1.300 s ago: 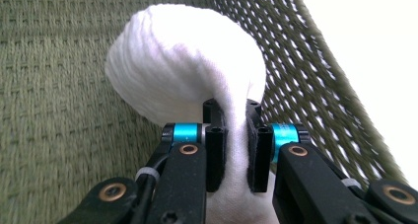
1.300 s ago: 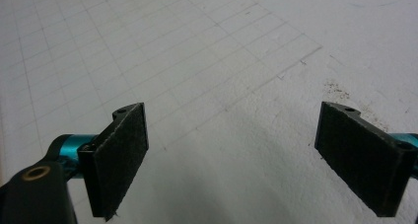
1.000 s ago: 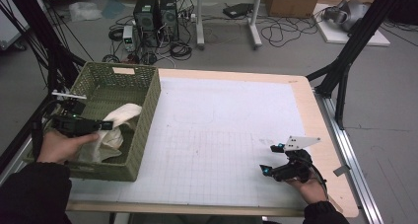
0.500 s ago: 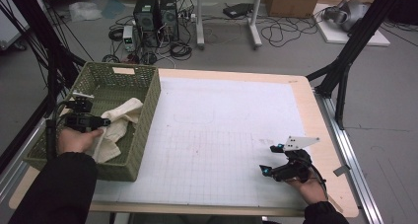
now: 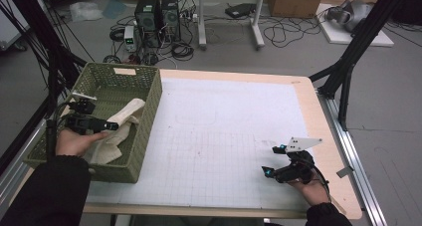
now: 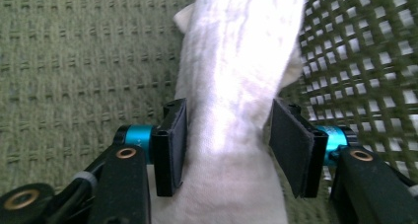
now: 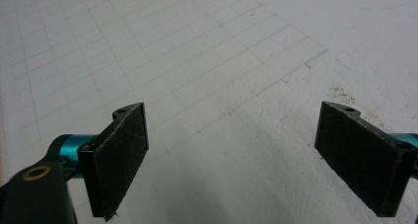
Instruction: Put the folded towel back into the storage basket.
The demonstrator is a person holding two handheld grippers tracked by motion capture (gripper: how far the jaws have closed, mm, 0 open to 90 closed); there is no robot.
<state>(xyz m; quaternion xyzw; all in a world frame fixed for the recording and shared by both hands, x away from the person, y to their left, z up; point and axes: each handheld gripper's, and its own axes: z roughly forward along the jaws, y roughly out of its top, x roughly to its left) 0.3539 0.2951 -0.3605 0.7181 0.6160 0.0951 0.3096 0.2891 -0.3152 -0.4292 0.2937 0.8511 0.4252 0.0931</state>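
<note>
Cream cloth (image 6: 231,86) lies draped in the green basket (image 5: 149,94): soft, light, limp; best pinched at a bunched fold. Left claw (image 6: 224,145) has just been opening, cloth between loosened jaws. Right claw (image 7: 246,155) gapes over the bench (image 5: 224,136).

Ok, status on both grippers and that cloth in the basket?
Left gripper just opening, jaws astride cream cloth. Cloth lies in green basket. Right gripper open, empty, over mat. Nothing in the way.

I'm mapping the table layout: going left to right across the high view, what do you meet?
Left hand-held gripper → cream cloth → green basket's right wall → white grid mat → right hand-held gripper.
</note>
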